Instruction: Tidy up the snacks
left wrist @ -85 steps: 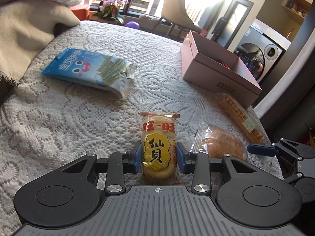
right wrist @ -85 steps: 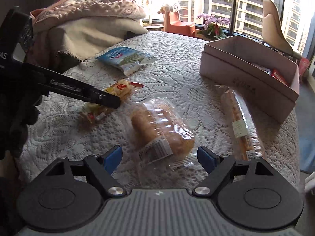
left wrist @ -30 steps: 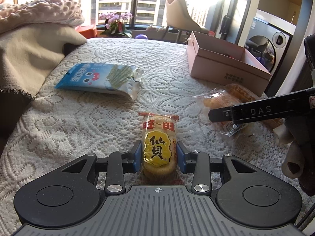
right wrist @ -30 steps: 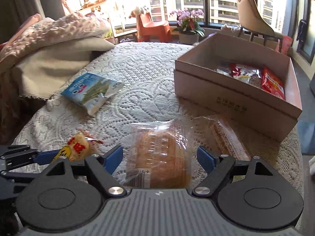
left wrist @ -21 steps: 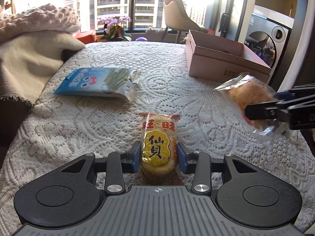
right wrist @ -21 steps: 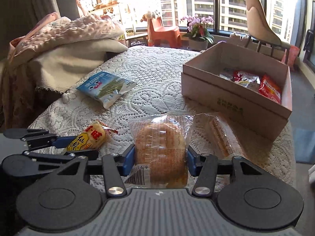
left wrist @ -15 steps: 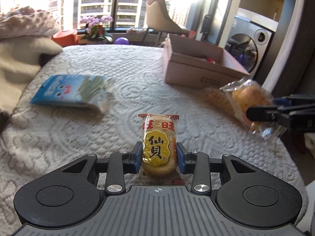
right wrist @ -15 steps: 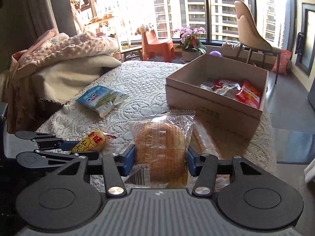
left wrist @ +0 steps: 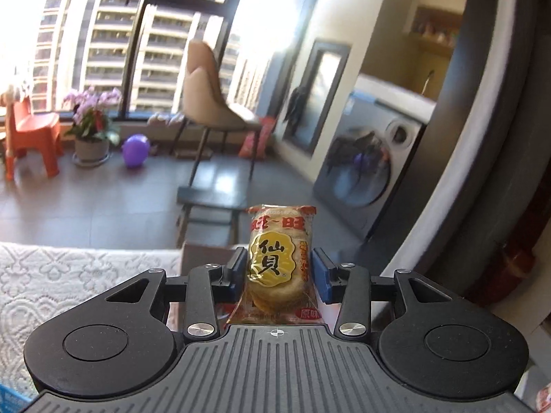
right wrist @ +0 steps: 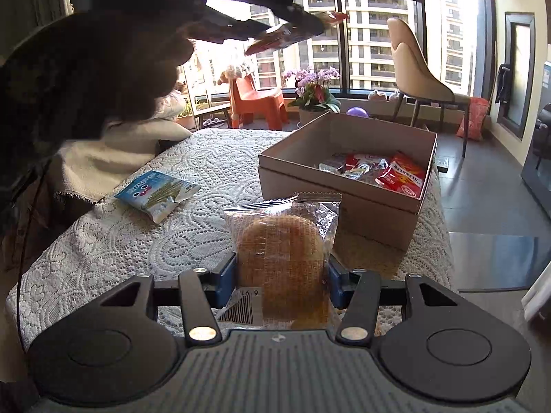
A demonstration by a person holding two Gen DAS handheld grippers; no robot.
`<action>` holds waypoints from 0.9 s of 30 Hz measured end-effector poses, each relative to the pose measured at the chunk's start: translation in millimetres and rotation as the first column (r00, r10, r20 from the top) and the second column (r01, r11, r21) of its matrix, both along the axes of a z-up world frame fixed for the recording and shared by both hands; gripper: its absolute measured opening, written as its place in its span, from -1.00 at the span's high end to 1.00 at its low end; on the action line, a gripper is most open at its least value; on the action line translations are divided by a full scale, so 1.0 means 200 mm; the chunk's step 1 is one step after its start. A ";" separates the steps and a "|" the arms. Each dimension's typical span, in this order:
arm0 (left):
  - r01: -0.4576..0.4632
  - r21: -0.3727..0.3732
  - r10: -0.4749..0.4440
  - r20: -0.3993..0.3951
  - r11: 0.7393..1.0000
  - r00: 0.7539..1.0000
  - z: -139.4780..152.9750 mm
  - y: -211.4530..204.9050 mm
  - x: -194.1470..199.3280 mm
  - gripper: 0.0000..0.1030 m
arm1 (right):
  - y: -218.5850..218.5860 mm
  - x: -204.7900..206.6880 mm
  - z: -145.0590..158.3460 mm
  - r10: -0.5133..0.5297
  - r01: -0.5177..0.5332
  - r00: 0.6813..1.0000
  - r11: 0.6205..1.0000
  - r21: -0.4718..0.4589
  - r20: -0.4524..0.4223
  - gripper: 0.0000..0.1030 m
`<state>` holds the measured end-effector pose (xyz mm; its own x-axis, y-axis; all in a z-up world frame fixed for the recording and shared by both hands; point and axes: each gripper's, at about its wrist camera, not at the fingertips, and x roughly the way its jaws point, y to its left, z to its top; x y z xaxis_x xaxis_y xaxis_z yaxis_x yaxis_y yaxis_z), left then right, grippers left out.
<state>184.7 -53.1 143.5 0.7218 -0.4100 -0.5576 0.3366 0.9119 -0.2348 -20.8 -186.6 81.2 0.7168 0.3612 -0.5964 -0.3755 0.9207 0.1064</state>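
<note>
My left gripper point(left wrist: 279, 272) holds a yellow and red rice cracker packet point(left wrist: 279, 261) upright in the air. Its jaws are opening, with the packet still between the pads. Just behind its fingers shows an edge of the cardboard box point(left wrist: 206, 254). In the right wrist view that gripper is a dark shape high up point(right wrist: 296, 31), left of the box. My right gripper point(right wrist: 282, 275) is shut on a clear packet of round bread point(right wrist: 282, 251), held above the lace tablecloth point(right wrist: 137, 247). The open box point(right wrist: 344, 203) ahead holds several red and silver snack packets point(right wrist: 399, 175).
A blue seaweed snack packet point(right wrist: 156, 194) lies on the cloth to the left. A folded blanket point(right wrist: 113, 151) sits at the far left edge. Beyond the table are a chair point(right wrist: 416, 82), an orange stool point(right wrist: 255, 99) and a flower pot point(right wrist: 313, 103). A washing machine point(left wrist: 372, 179) stands at the right.
The left gripper rose off the table with the cracker packet and swung right towards the box. The right gripper shut on the bread packet, lifted it, then stayed still.
</note>
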 end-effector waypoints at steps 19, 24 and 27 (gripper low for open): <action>-0.305 0.029 0.307 -0.127 0.952 0.943 -0.30 0.78 -0.43 0.16 | -0.03 0.54 0.41 -0.114 0.120 0.979 0.993 -0.020 0.169 -0.06; -0.495 -0.056 0.472 -0.222 0.867 0.853 -0.37 1.17 -0.61 0.16 | -0.03 0.88 0.40 -0.165 0.170 0.984 0.982 -0.079 0.073 -0.54; -0.572 -0.082 0.538 -0.250 0.816 0.805 -0.42 1.32 -0.67 0.16 | -0.04 0.82 0.30 -0.142 0.143 0.990 0.988 -0.058 0.026 -0.54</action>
<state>50.5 211.5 58.9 0.7260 -0.0630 -0.6848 -0.2879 0.8764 -0.3859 143.1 -195.2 141.9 0.7716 0.2187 -0.5974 -0.2419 0.9694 0.0425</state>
